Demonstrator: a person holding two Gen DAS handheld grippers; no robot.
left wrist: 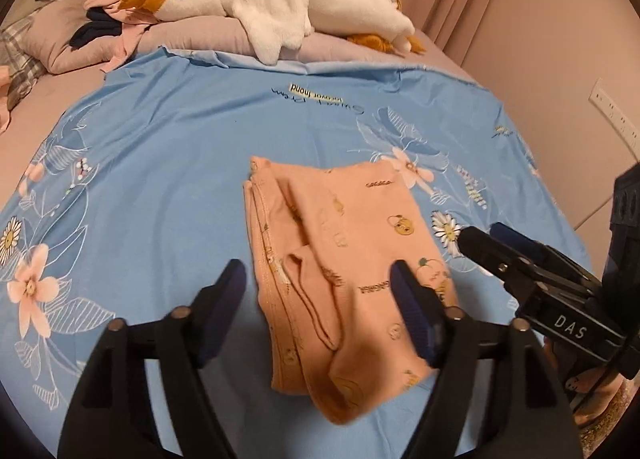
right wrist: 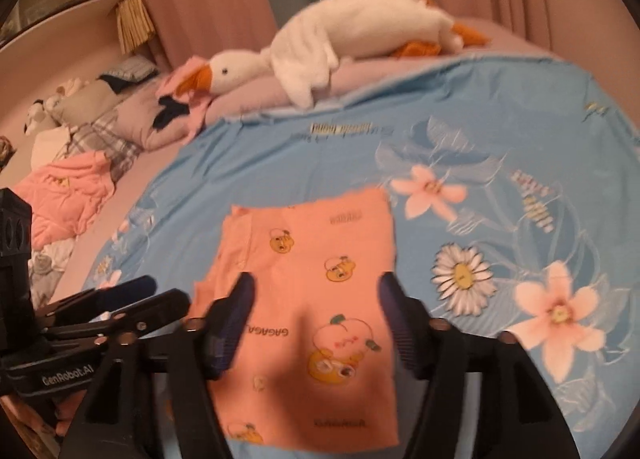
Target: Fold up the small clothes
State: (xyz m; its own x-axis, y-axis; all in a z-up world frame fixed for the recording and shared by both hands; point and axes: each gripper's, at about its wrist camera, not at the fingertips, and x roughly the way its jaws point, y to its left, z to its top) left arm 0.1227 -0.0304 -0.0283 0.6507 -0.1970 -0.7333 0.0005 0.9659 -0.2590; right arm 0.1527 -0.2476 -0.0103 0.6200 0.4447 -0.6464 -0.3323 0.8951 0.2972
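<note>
Left wrist view, left to right. The left gripper [left wrist: 316, 283] is seen with jaws spread wide; nothing is gripped. The folded pink garment [left wrist: 344, 267] lies flat on the blue flowered sheet [left wrist: 160, 163], beneath and between the two fingers [left wrist: 224, 299]. Its near edge is blurred. To the right of this tool, the right gripper [left wrist: 480, 243] is seen from the side, just beside the garment's right edge. Ahead of the tool, past the far edge of the sheet, a white plush goose [left wrist: 304, 7] is laid along a mauve pillow [left wrist: 200, 35]. Loose pink and dark clothes [left wrist: 108, 15] are heaped on the pillow ahead and to the left.

Right wrist view, left to right. The left gripper [right wrist: 132, 295] is noted at the left, close beside the right gripper [right wrist: 316, 299]. The right jaws are also wide apart, with nothing clamped. The garment [right wrist: 312, 283] is centred under and ahead of them on the sheet [right wrist: 520, 139]. The goose [right wrist: 340, 39] lies beyond. No containers are visible in either view.
</note>
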